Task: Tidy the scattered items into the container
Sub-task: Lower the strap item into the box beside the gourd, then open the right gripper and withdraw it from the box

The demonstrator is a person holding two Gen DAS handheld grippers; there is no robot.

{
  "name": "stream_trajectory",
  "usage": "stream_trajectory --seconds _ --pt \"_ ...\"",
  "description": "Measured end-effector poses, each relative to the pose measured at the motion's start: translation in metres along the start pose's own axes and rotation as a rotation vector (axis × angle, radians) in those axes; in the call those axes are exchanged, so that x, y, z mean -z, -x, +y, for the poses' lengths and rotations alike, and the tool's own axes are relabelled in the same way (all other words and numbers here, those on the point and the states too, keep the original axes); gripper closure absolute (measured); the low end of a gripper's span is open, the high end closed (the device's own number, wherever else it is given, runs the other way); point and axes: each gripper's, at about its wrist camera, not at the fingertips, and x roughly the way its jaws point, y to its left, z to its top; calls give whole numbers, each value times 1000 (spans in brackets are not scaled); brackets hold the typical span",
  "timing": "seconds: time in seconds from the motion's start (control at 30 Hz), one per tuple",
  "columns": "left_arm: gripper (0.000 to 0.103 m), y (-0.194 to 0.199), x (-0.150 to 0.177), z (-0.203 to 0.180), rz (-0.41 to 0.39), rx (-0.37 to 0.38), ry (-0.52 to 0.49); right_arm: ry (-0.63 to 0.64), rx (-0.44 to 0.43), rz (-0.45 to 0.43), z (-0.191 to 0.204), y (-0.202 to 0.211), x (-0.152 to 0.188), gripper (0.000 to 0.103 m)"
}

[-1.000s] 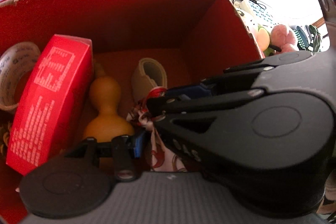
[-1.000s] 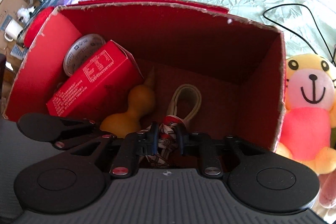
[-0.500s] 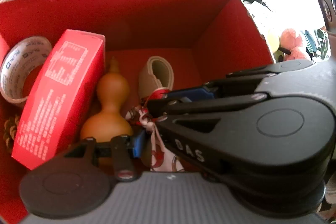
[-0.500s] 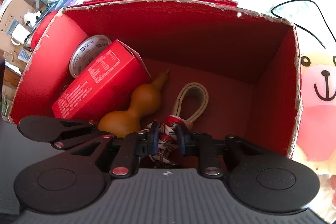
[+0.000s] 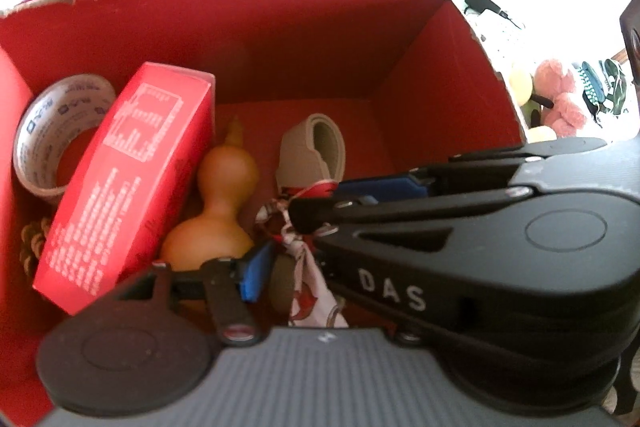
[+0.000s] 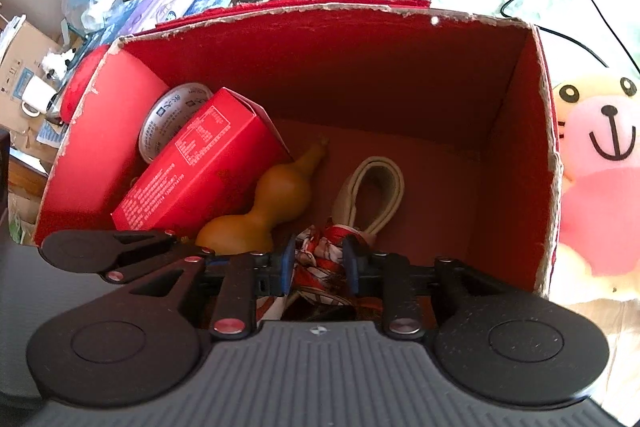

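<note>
At far left of the right wrist view, inside the red box [image 6: 516, 163], a tape roll [image 6: 160, 123] leans on the wall behind a tilted red carton [image 6: 192, 171]. Next comes the gourd [image 6: 264, 207], then a beige strap loop [image 6: 376, 187]. Low in the middle, the patterned cloth bundle [image 6: 324, 259] sits between the blue pads of the right claw [image 6: 318, 265], down inside the box near its floor. At right, outside the wall, a plush toy [image 6: 600, 163] waits.

In the left wrist view the left claw [image 5: 280, 259] stands half wide beside the same bundle, its left pad clear of the cloth; the right claw's body hides its other side.

Both claws have just been opening: a second ago the right pads pinched the cloth tightly, now they stand narrowly apart with the cloth loose between them.

The risk, I judge, is cloth snagging on a pad as the claws lift, dragging the bundle out, or a claw nudging the gourd against the leaning carton.
</note>
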Motion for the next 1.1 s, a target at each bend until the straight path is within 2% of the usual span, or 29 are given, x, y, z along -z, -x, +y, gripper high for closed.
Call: stream_trajectory --seconds 0.73,0.93,1.03,1.1 --pt "36 15 5 6 -30 -4 -27 -81 -9 -42 -3 13 9 70" --pt "25 27 8 4 -67 -21 -51 -86 8 -80 1 27 11 67" --pt "17 35 9 4 -92 -52 -69 -96 18 -99 2 34 10 65" --pt "15 42 10 4 -116 -72 -85 -113 19 -117 2 41 10 65"
